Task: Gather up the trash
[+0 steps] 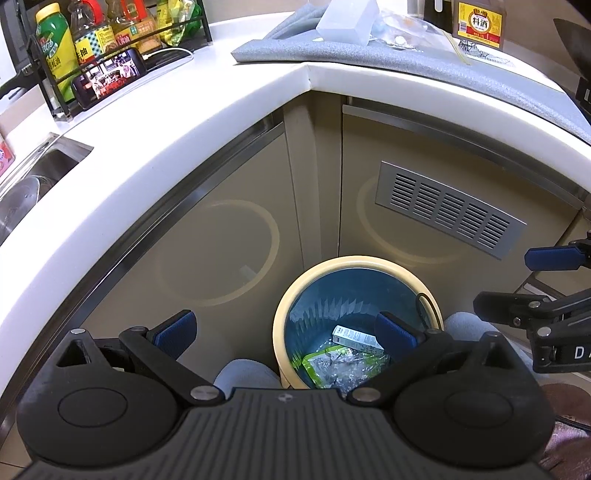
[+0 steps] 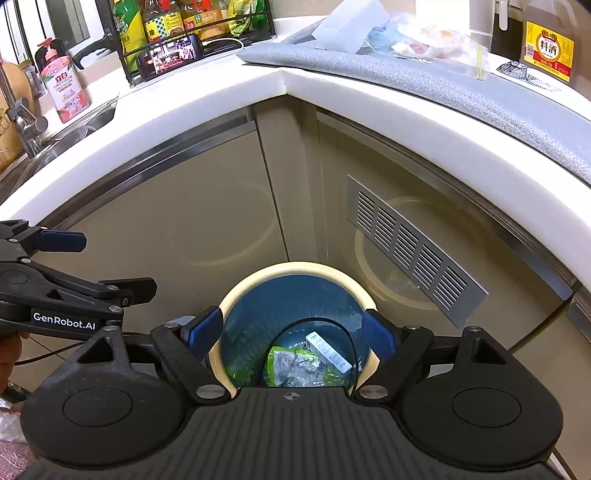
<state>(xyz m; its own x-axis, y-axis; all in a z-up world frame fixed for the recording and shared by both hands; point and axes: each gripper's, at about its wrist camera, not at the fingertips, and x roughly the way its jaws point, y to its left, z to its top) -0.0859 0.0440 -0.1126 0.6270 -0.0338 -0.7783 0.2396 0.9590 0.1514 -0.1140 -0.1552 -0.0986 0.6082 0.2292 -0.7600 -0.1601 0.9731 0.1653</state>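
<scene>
Between the spread, empty jaws of the right gripper [image 2: 291,332] sits the cream-rimmed trash bin [image 2: 258,284], holding a white carton [image 2: 328,350] and green wrapper [image 2: 284,363]. Left gripper [image 1: 288,330], likewise agape and empty, hovers beside. Cabinet doors [image 2: 207,221] and vent grille [image 2: 413,254] stand behind; countertop edge [image 2: 229,88] overhangs above.

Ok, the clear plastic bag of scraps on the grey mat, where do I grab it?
Take the crumpled plastic bag by its loose upper folds, coming from above with open jaws. It slumps soft and shapeless on the grey mat, hemmed by the white box, so the sides offer no firm edge.
</scene>
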